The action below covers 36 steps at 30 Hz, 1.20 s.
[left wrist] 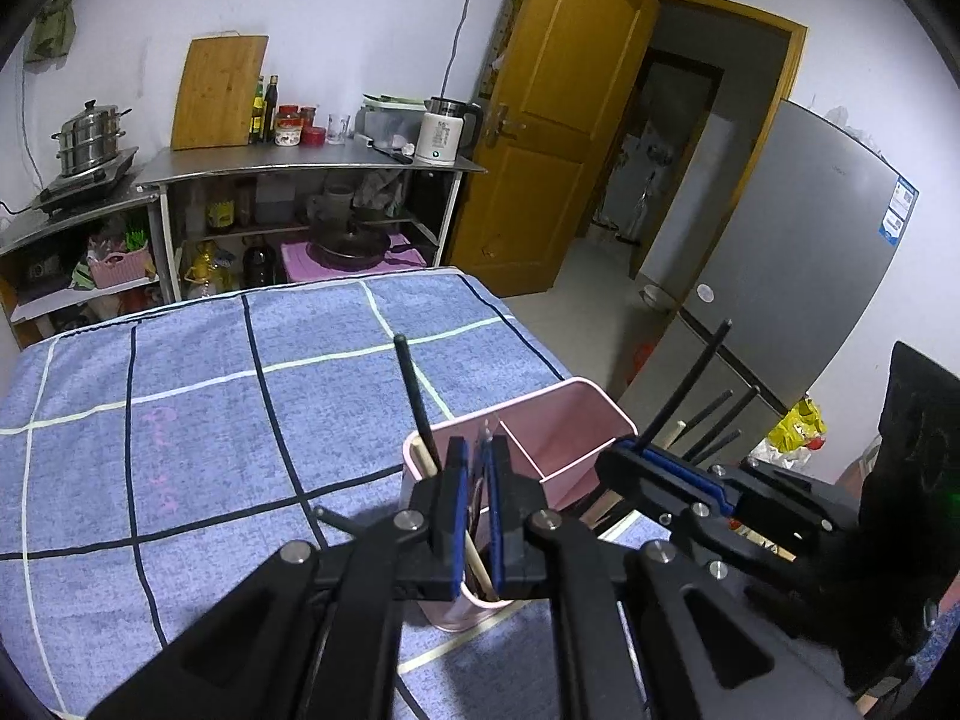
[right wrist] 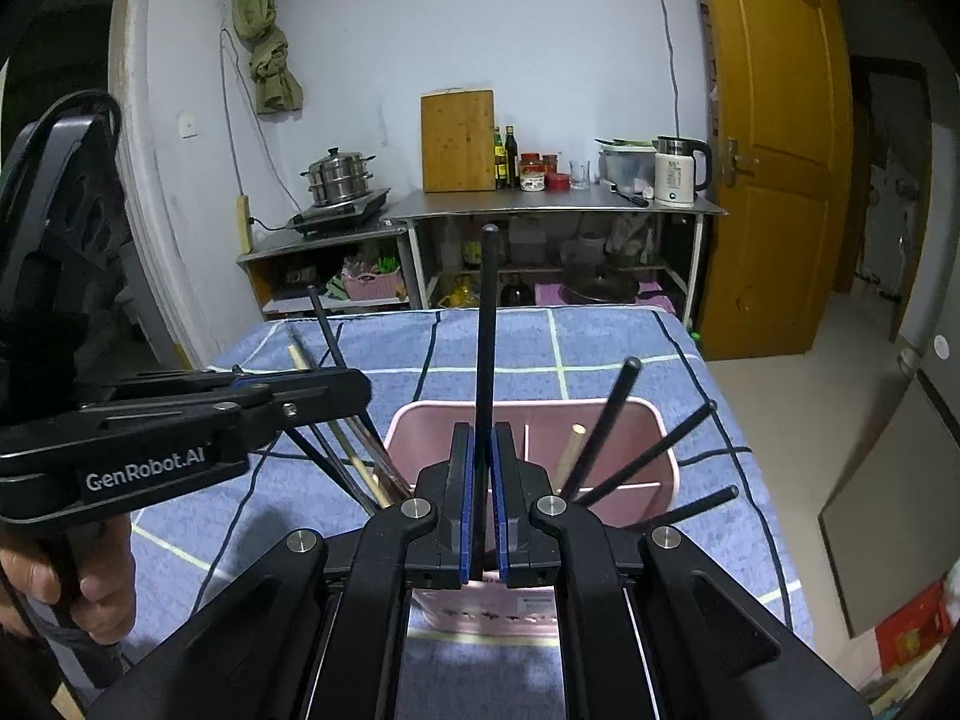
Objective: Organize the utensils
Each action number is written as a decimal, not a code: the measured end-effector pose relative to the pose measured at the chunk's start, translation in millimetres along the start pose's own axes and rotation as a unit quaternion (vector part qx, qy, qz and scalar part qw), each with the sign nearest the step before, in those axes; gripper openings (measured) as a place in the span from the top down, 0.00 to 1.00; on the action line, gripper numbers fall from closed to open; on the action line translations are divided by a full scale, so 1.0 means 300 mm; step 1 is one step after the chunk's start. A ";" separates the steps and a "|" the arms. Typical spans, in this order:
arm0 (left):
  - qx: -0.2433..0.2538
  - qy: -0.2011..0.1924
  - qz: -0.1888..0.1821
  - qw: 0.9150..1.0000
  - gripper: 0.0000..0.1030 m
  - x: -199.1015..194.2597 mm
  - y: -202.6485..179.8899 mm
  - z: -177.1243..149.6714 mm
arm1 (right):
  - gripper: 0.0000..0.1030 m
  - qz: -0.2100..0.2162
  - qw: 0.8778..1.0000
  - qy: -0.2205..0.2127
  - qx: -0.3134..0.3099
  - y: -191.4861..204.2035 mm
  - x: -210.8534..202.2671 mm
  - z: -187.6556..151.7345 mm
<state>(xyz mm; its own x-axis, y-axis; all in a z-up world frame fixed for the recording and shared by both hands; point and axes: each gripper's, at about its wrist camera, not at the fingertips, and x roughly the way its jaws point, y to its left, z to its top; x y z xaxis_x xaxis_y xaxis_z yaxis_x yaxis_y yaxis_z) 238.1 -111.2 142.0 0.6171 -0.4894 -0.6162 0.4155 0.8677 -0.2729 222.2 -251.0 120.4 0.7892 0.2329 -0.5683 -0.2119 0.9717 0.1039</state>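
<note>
A pink utensil holder [left wrist: 579,420] [right wrist: 651,468] with a divider stands on the blue checked cloth. Black and wooden chopsticks lean in both of its compartments. My left gripper [left wrist: 477,450] is over the holder's near compartment, jaws nearly closed on a thin clear-tipped utensil [left wrist: 487,433]. In the right wrist view it [right wrist: 354,384] reaches in from the left over chopsticks. My right gripper [right wrist: 482,450] is shut on an upright black chopstick [right wrist: 487,324] above the holder. It also shows in the left wrist view [left wrist: 630,447], beside several chopsticks [left wrist: 714,420].
The blue checked cloth [left wrist: 210,420] covers the table. Behind stand steel shelves with a steamer pot [right wrist: 339,177], a cutting board [right wrist: 457,141], bottles and a white kettle [right wrist: 675,177]. A wooden door [left wrist: 558,120] and a grey fridge [left wrist: 798,252] are to the right.
</note>
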 end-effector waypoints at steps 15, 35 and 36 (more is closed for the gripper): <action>-0.003 -0.049 -0.005 0.999 0.62 -0.132 -0.002 0.010 | 0.79 -0.004 0.999 -0.043 -0.008 0.015 -0.123 0.028; 0.019 -0.084 0.008 0.996 0.52 -0.259 -0.034 -0.218 | 0.73 -0.015 0.998 -0.065 0.020 0.021 -0.281 -0.128; 0.017 -0.084 0.008 0.996 0.52 -0.260 -0.036 -0.236 | 0.73 -0.015 0.998 -0.062 0.020 0.022 -0.281 -0.139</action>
<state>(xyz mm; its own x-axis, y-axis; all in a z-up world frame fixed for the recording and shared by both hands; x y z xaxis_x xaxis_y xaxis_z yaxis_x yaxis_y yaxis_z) 138.2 -76.2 140.8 0.7257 -0.4862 -0.4869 0.4252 0.8732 -0.2381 130.3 -265.9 134.8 0.8603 0.2049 -0.4669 -0.1667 0.9784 0.1223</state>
